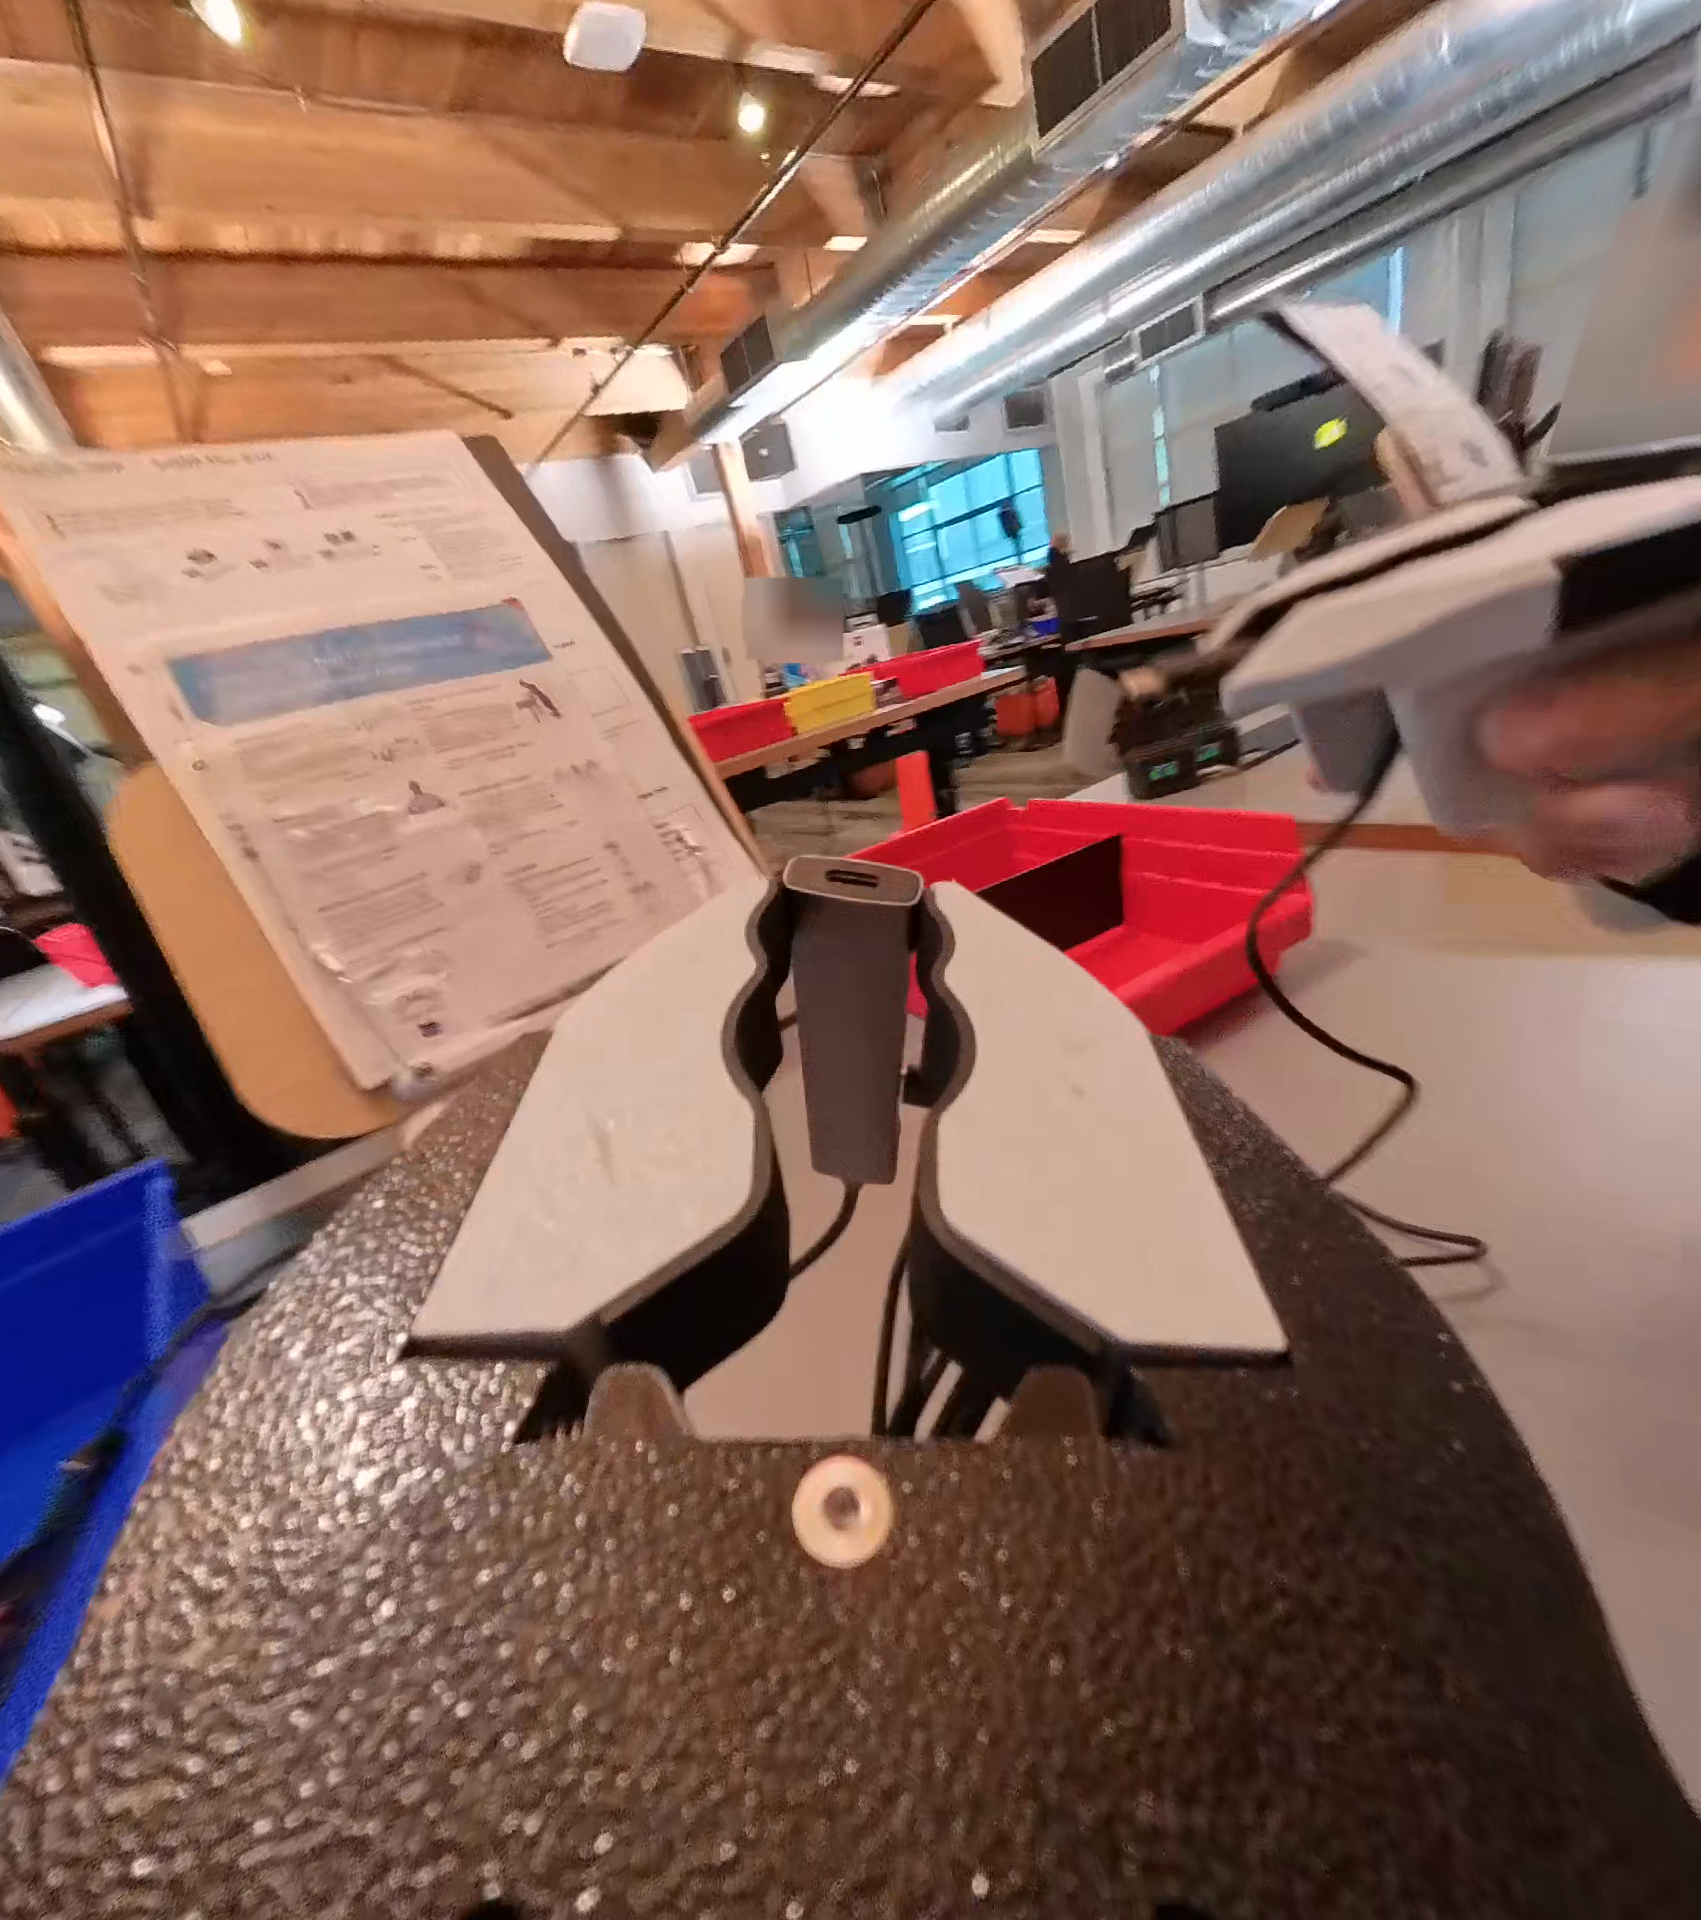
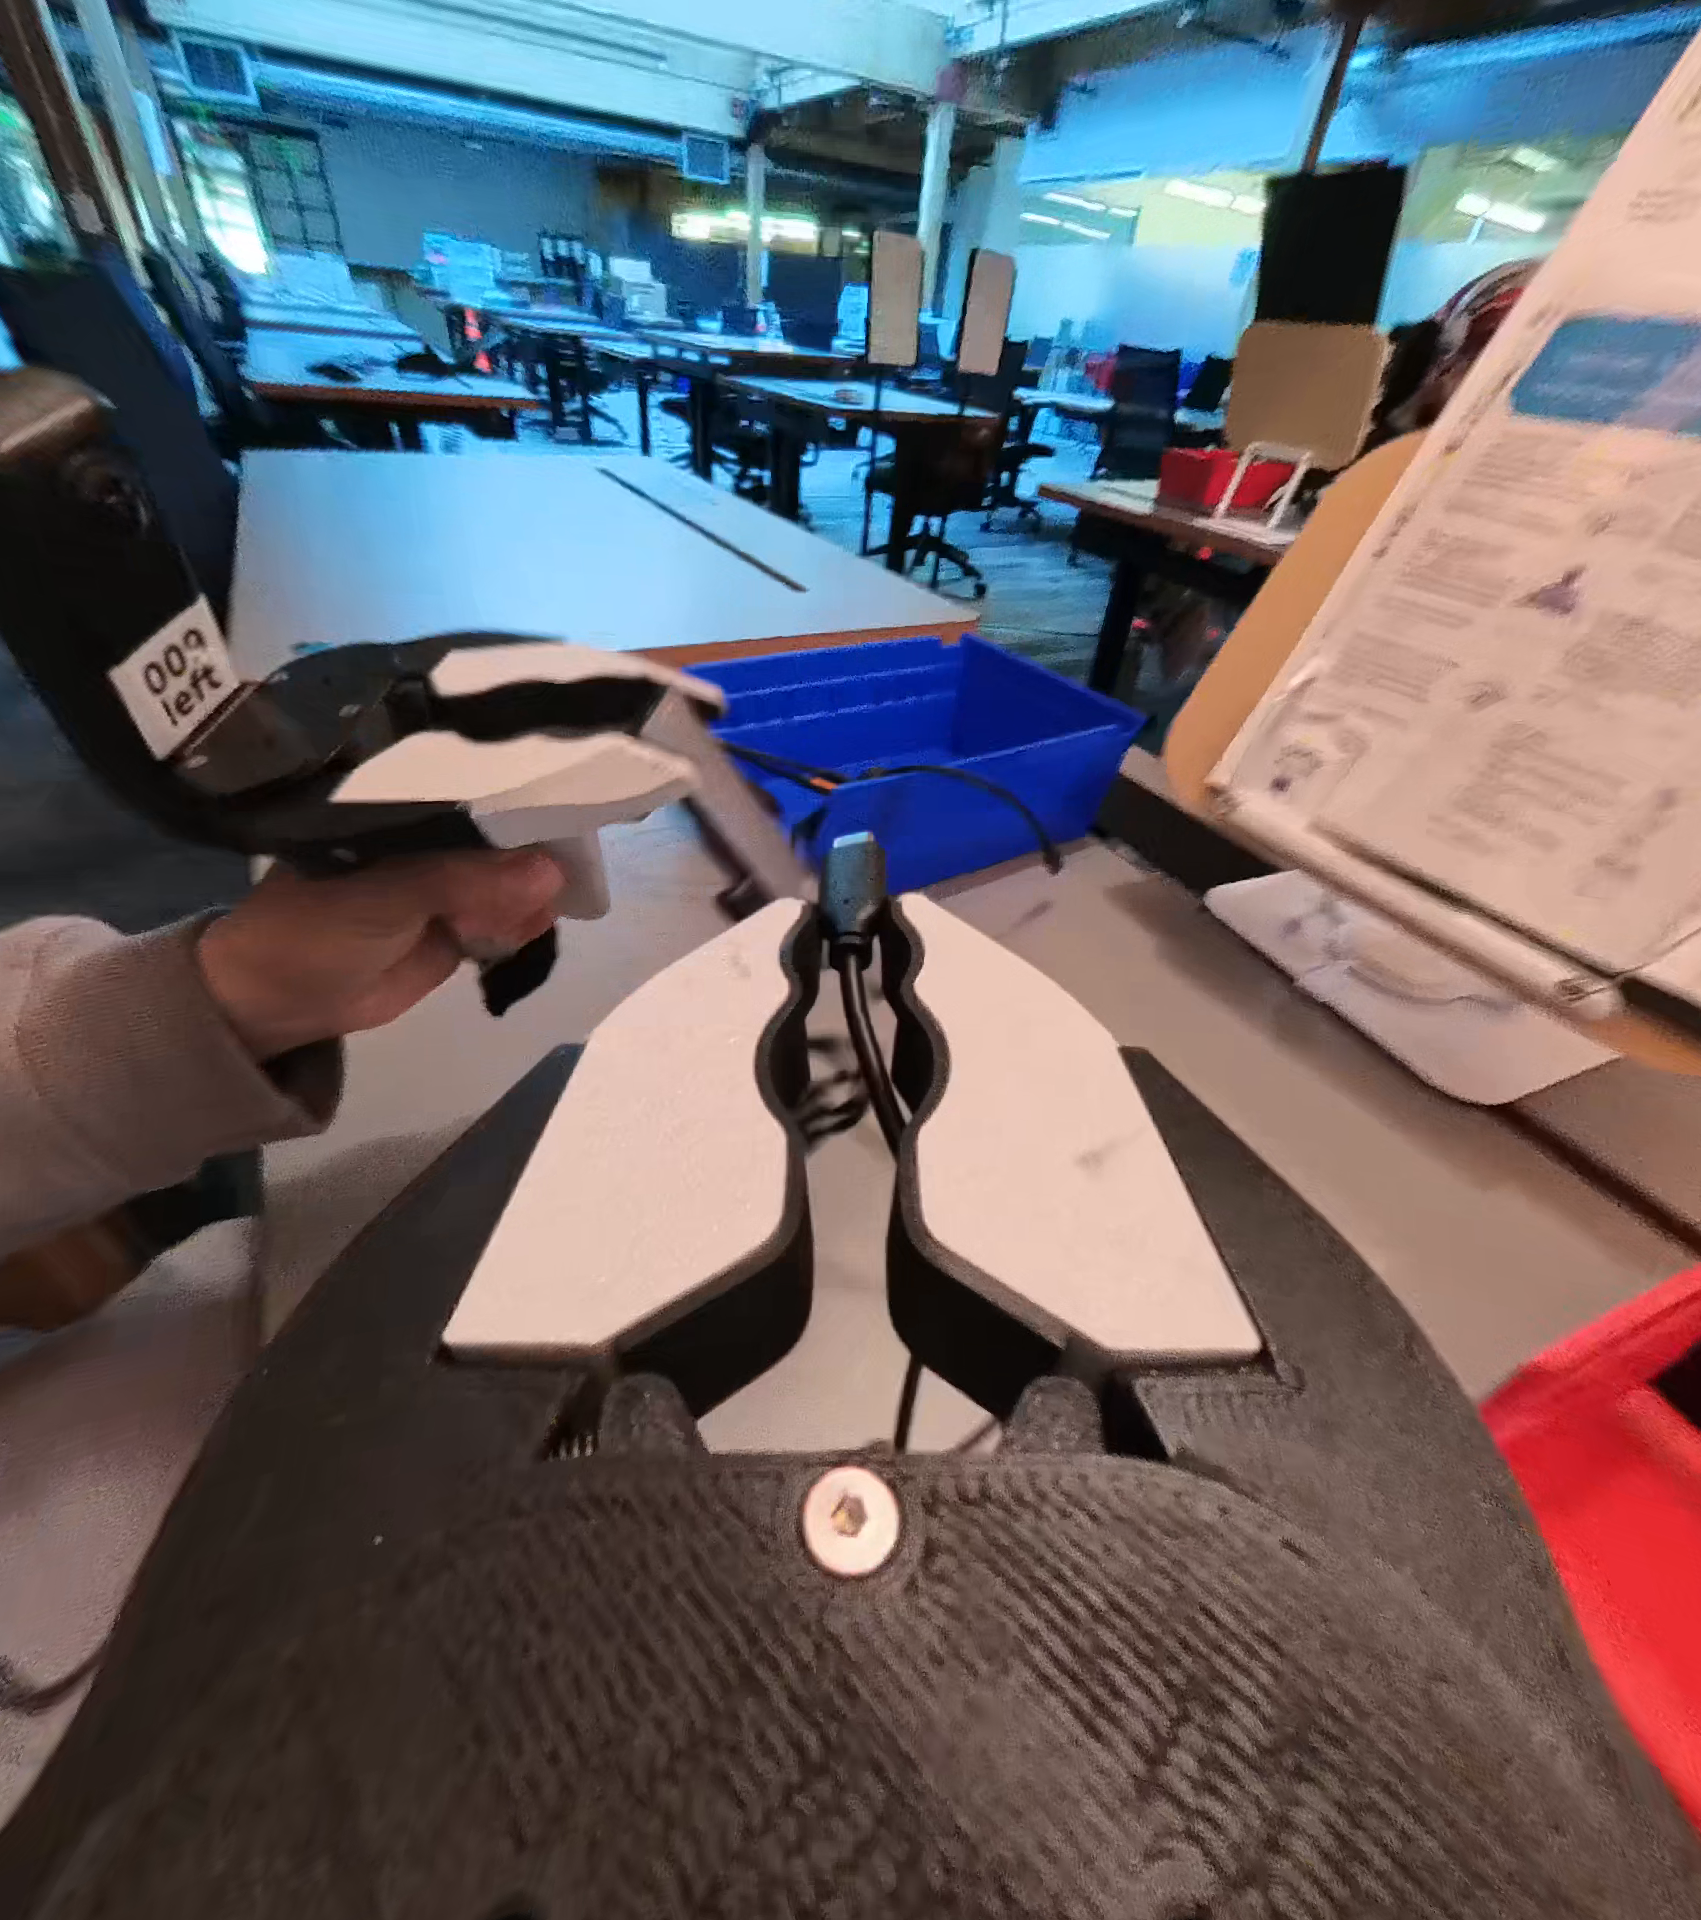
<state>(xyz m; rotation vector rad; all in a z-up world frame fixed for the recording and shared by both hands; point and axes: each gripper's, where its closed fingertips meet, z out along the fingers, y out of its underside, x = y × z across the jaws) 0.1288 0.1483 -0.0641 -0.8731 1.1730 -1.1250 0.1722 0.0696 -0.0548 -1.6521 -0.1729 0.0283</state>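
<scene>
My left gripper (image 1: 851, 914) is shut on a grey metal adapter (image 1: 848, 1029) with a socket at its far end and a thin black cable (image 1: 1324, 1049) trailing from its near end. It is held above the white table (image 1: 1552, 1195). My right gripper (image 2: 851, 914) is shut on a black cable plug (image 2: 851, 883), its cable (image 2: 872, 1049) running back between the fingers. In the right wrist view the left gripper (image 2: 690, 738) is at the left, held by a hand, the grey adapter (image 2: 732, 800) sticking out toward the plug. In the left wrist view the right gripper (image 1: 1230, 644) is at the upper right.
A red bin (image 1: 1189, 935) stands on the table beyond the left gripper; it also shows in the right wrist view (image 2: 1677, 1538). A blue bin (image 2: 939, 727) stands past the plug, also at the left edge (image 1: 4, 1403). A slanted board with printed sheets (image 1: 389, 727) stands beside them. My hands' fingertips stand some 10 cm from each other.
</scene>
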